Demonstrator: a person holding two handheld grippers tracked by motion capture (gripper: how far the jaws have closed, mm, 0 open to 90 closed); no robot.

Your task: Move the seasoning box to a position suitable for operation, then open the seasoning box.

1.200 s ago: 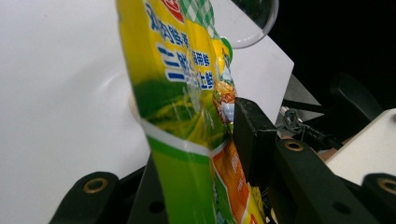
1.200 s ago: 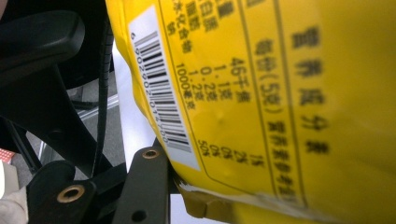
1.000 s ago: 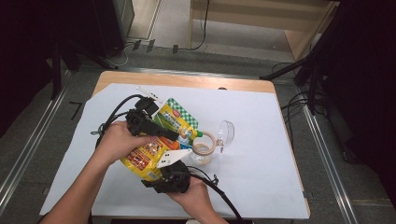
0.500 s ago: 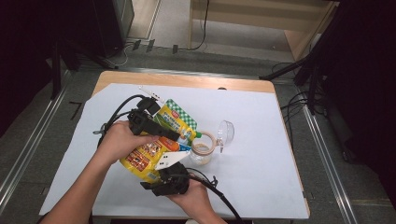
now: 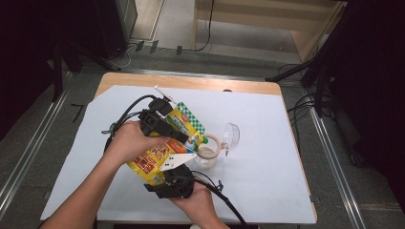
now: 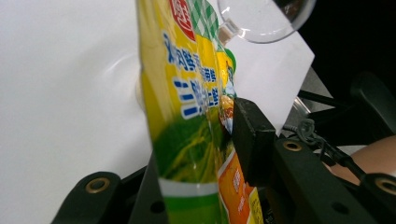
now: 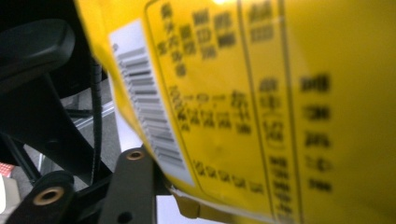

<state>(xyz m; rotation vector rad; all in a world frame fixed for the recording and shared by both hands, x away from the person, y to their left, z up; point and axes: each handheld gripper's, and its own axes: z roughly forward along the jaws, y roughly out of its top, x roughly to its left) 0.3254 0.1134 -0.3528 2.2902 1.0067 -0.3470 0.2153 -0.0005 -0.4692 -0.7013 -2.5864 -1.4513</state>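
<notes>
While both grippers (image 5: pixel 184 138) (image 5: pixel 179 164) clamp the pouch (image 5: pixel 162 152), open tabletop (image 5: pixel 267 191) lies rightward.

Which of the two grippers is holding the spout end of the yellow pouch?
The left gripper, at the green-checked end by the spout, over the open jar. The right gripper is at the bottom end of the pouch.

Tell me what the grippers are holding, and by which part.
Left gripper clamps the yellow pouch near its green spouted top; right gripper is at its bottom end, grip unclear.
</notes>
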